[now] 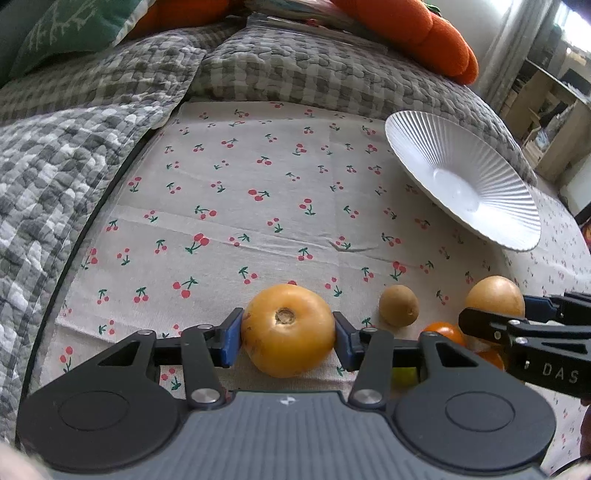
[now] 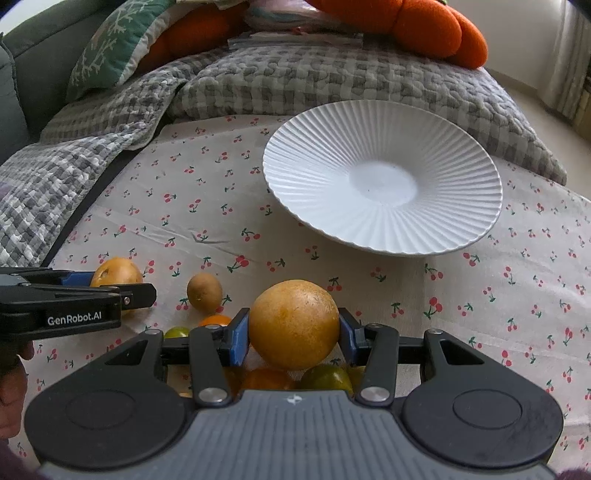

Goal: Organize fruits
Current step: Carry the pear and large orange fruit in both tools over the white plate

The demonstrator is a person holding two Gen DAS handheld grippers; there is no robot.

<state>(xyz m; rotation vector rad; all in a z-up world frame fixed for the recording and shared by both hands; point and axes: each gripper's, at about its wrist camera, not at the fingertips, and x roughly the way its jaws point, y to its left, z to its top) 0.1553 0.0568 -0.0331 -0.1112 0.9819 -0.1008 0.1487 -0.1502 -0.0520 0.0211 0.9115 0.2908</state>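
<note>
My left gripper (image 1: 288, 338) is shut on a yellow-orange fruit (image 1: 288, 328) with its stem end facing me, low over the cherry-print cloth (image 1: 258, 206). My right gripper (image 2: 293, 332) is shut on another round yellow-orange fruit (image 2: 293, 325). The left gripper and its fruit (image 2: 116, 273) show at the left of the right wrist view; the right gripper's fruit (image 1: 495, 295) shows in the left wrist view. A small brown kiwi-like fruit (image 1: 399, 305) (image 2: 204, 291) lies between them. Small orange and green tomatoes (image 2: 325, 376) (image 1: 443, 332) lie under the right gripper. A white ribbed plate (image 2: 382, 188) (image 1: 461, 181) stands empty beyond.
A grey checked quilt (image 1: 92, 129) borders the cloth at the left and back. Orange plush cushions (image 2: 424, 26) and a green patterned pillow (image 2: 118, 48) lie behind it. Shelving (image 1: 546, 107) stands at the far right.
</note>
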